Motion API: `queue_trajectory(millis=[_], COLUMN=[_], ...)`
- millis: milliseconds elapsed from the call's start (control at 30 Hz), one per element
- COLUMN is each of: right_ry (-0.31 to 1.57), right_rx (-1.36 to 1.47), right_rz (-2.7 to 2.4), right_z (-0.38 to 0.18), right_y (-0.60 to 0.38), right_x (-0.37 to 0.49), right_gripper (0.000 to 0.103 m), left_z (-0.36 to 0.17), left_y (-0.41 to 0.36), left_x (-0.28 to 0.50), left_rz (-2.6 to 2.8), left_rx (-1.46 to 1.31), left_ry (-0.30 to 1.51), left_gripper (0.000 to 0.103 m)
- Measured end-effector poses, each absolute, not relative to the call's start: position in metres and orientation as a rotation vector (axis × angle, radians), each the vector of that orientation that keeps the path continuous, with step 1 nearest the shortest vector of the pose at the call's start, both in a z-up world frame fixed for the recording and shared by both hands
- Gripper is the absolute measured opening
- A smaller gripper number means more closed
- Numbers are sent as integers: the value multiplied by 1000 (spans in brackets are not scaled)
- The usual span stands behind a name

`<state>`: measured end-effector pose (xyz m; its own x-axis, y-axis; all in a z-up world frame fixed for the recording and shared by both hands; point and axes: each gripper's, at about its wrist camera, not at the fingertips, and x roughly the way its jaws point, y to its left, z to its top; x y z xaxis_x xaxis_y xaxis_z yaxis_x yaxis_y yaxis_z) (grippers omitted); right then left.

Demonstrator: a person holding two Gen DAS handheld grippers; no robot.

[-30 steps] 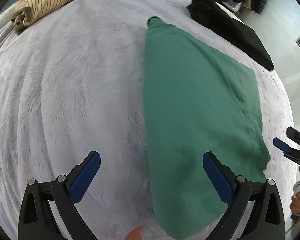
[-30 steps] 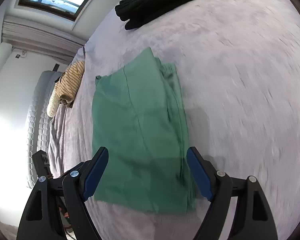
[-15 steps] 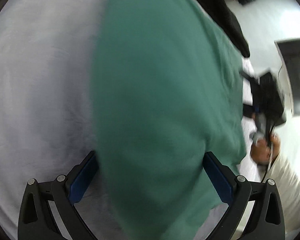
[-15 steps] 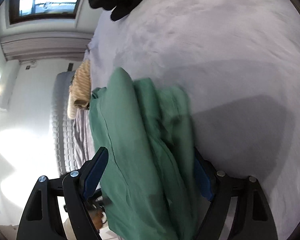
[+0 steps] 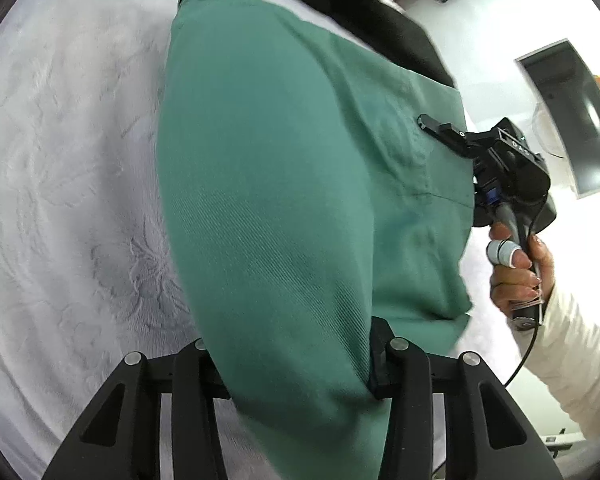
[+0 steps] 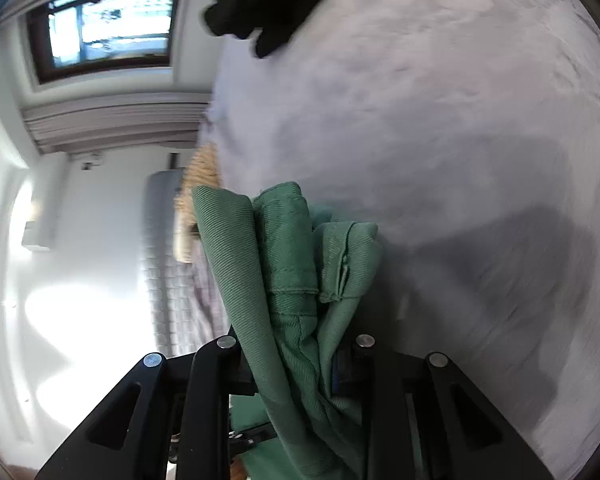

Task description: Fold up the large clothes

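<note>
A green folded garment (image 5: 284, 168) lies on the pale bed cover (image 5: 68, 160). My left gripper (image 5: 296, 364) is shut on its near left end, with the cloth bunched between the fingers. My right gripper (image 6: 296, 360) is shut on the garment's near right end (image 6: 296, 280), where several layers and a hem stand up in folds. In the left wrist view the right gripper (image 5: 440, 130) shows at the garment's right edge, held by a hand (image 5: 516, 272).
A black garment (image 5: 364, 8) lies at the far side of the bed, also in the right wrist view (image 6: 268, 4). A tan striped garment (image 6: 200, 172) lies near the headboard. The bed edge and floor are to the right (image 5: 500, 40).
Both grippers moved forward onto the near edge of the green garment and shut on it. The gripped edge has bunched up and risen off the bed.
</note>
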<state>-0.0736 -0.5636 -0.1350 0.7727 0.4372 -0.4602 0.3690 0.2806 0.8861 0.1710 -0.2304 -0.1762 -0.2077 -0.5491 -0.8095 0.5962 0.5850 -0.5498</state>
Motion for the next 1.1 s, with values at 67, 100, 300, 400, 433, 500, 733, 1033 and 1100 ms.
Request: queue_trajectory(millis=[67,100,300,400,433,500,733,1033,1100], right_ry=[721,717,702,707,707,708,852,1123,1115], right_rx=[1314,1308,1310,1318,1328,1366,1433,945,863], right_rz=[76,84,119,131,131,131,61,-289,-308], right_z=[-119,-114,-89,-84,-85,-90,-151,-124,-108], right_y=[-548,-542,-486,-445,-433,-404,-326,-308,-305], right_x=[-73,-73,-85,-89,-90,-97,-109,-90,-86], right_gripper=[26,26,26,26,26,26,26,42,42], left_z=[-163,-158,-126,-115,-112,-108,-151,-139,-127], left_y=[-218,-211,-142,-103,-86,-58,21,76,80], left_x=[165,162,146,139,134,120,96,99,111], left_rz=[-1065,-1070,-1109,-1123,-1130,-1135,-1031,-954,-931], left_rx=[39,44,58,72,83,102,181,216,188], left_ry=[1432,1426,1411,1427,1436,1456,1566,1463,1412], left_gripper=[45,45,45,45,45,46,50,53,53])
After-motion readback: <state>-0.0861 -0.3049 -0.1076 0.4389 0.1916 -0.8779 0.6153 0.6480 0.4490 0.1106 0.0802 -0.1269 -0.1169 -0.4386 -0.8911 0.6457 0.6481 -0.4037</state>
